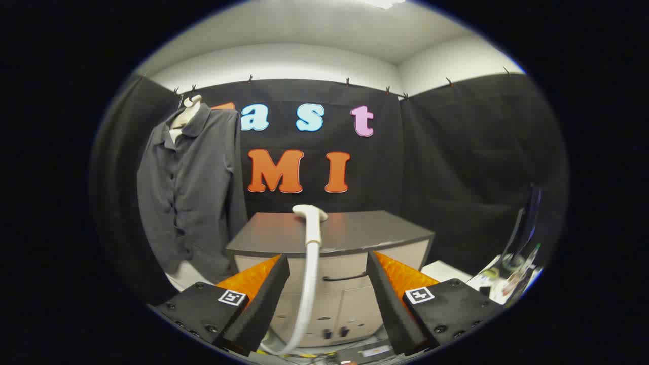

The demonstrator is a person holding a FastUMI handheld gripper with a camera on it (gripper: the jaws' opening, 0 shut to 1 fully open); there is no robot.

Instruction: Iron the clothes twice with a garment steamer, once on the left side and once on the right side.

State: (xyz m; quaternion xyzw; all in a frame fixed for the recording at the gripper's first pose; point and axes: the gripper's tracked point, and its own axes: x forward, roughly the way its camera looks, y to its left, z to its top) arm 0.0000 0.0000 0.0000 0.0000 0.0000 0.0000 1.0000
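The tongs (327,281) are gaping, released; the steamer head (310,215) (light, rigid, hose-tethered) is lying on the desk (385,230) at twelve o'clock; grip its neck.

the gripper (327,268) holds its fingers wide apart, gripping nothing. the steamer head (310,213) rests on the cabinet (355,233) just beyond them, its hose (308,294) dropping between them. the dark shirt (190,192) hangs beyond, left of the cabinet.

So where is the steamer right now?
In the gripper view, the white steamer head rests on the grey cabinet top, its hose hanging down between the open gripper fingers, with the dark grey shirt hanging to its left.
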